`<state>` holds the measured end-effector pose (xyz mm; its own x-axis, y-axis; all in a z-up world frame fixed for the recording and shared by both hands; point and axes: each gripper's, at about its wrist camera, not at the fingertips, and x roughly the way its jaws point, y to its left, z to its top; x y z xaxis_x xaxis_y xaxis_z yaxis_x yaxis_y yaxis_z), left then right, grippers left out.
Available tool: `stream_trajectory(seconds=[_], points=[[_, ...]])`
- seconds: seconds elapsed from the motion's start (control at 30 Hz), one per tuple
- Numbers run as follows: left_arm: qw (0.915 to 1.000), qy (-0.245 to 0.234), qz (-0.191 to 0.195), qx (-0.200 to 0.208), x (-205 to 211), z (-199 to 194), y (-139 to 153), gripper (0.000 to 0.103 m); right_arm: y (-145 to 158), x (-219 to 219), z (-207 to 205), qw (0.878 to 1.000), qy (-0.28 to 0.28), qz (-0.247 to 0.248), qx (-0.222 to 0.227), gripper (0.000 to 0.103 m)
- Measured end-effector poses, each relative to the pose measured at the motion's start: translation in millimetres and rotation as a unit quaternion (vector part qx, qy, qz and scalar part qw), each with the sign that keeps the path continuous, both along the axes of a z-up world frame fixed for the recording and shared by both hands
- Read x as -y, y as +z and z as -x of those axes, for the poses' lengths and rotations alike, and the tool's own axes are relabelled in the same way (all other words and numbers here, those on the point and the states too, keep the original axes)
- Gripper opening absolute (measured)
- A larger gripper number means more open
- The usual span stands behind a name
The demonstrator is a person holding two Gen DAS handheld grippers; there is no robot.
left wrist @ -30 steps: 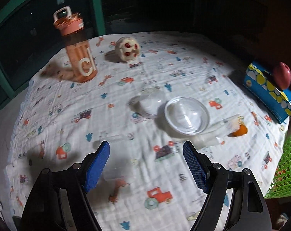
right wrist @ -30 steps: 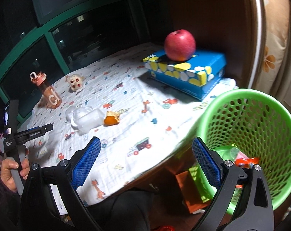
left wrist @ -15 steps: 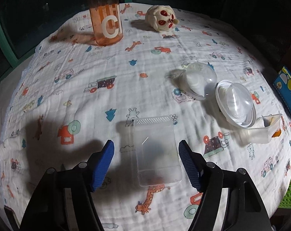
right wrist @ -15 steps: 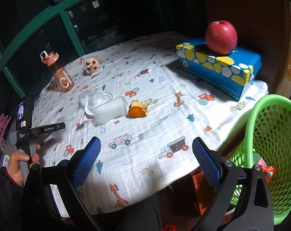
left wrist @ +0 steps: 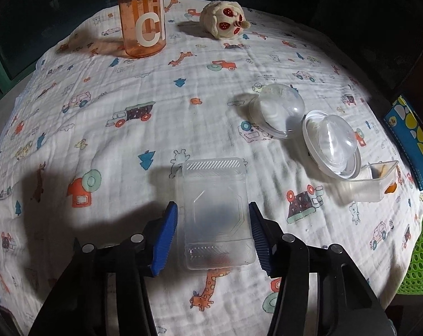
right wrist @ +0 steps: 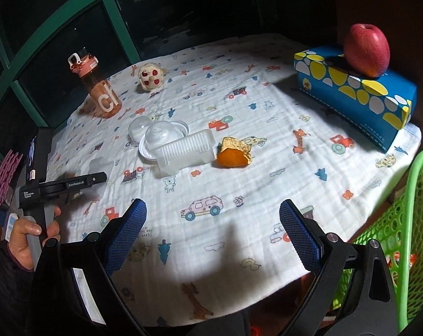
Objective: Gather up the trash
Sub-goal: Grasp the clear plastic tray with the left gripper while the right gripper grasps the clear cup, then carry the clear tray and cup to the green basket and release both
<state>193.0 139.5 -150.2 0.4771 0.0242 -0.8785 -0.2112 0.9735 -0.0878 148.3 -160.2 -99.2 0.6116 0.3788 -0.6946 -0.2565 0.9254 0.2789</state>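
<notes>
We are closing our left gripper (left wrist: 213, 232) around a clear tray (left wrist: 214, 212), right gripper (right wrist: 213, 235) spread empty, domed lids (left wrist: 331, 147), ribbed box (right wrist: 185, 151) and peel (right wrist: 234, 155) left.

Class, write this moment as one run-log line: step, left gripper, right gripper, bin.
step: grasp clear plastic tray | left gripper: closing around tray | right gripper: open, empty | green basket: beside table

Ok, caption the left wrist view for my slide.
Left gripper closing around a clear plastic tray lying flat on the printed tablecloth.
</notes>
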Motion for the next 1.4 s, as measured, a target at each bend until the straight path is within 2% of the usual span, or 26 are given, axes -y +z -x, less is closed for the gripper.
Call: stream_trajectory(seconds=[0.23, 0.5, 0.83, 0.97, 1.0, 1.03, 1.07, 1.4], points=[[0.9997, -0.010, 0.005, 0.022, 0.7, 9.3, 21.8, 0.050, -8.4, -27.3, -31.6, 0.999, 0.042, -0.004, -0.007, 0.095], [0.9993, -0.013, 0.011, 0.034, 0.1, 15.6, 34.6, 0.050, -20.9, -64.9, -68.8, 0.994, 0.094, 0.047, -0.008, 0.095], [0.9992, -0.004, 0.019, 0.034, -8.3, 17.2, 36.7, 0.050, -40.1, -85.9, -101.8, 0.990, 0.110, 0.090, -0.023, 0.095], [0.9993, -0.002, 0.021, 0.031, -9.1, 16.5, 35.0, 0.050, -42.9, -91.6, -103.9, 0.988, 0.115, 0.098, -0.021, 0.092], [0.9993, -0.002, 0.021, 0.031, -8.6, 16.2, 34.7, 0.050, -43.5, -92.1, -103.6, 0.988, 0.114, 0.100, -0.019, 0.089], [0.9993, -0.003, 0.021, 0.031, -8.0, 16.3, 34.7, 0.050, -44.7, -92.5, -103.8, 0.988, 0.114, 0.100, -0.020, 0.078], [0.9993, -0.004, 0.020, 0.031, -7.4, 16.4, 35.0, 0.050, -45.9, -92.5, -104.0, 0.989, 0.113, 0.097, -0.026, 0.076], [0.9987, -0.015, 0.023, 0.042, 1.9, 18.7, 44.1, 0.050, -32.9, -76.0, -74.7, 0.994, 0.088, 0.057, -0.016, 0.076]])
